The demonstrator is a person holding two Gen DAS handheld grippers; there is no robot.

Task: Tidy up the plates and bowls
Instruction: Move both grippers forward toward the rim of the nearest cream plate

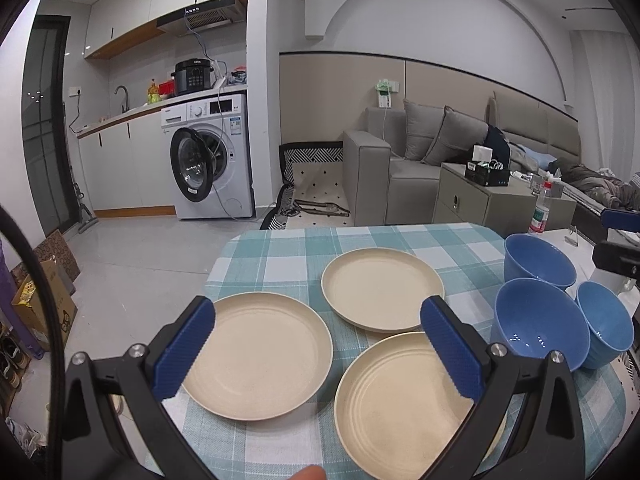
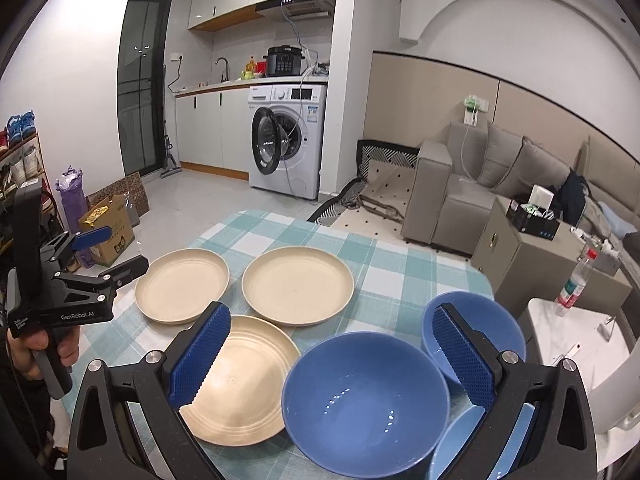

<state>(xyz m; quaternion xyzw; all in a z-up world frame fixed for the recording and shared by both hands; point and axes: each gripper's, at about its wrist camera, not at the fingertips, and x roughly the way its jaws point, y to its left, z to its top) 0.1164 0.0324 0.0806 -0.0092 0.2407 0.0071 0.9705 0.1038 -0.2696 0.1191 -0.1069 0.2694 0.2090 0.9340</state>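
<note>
Three cream plates lie on a checked tablecloth: a left plate (image 1: 260,356) (image 2: 182,284), a far plate (image 1: 382,288) (image 2: 298,284) and a near plate (image 1: 396,404) (image 2: 244,380). Three blue bowls stand to their right: a far bowl (image 1: 538,260) (image 2: 492,320), a middle bowl (image 1: 538,320) (image 2: 364,404) and a near right bowl (image 1: 606,326) (image 2: 460,448). My left gripper (image 1: 318,350) is open and empty above the plates; it also shows in the right wrist view (image 2: 112,252). My right gripper (image 2: 332,350) is open and empty over the middle bowl.
The table (image 1: 280,248) has its far edge toward the floor. A white side surface (image 2: 576,344) with a plastic bottle (image 2: 576,284) stands to the right. A sofa (image 1: 404,168), a washing machine (image 1: 212,156) and cardboard boxes (image 2: 108,232) lie beyond.
</note>
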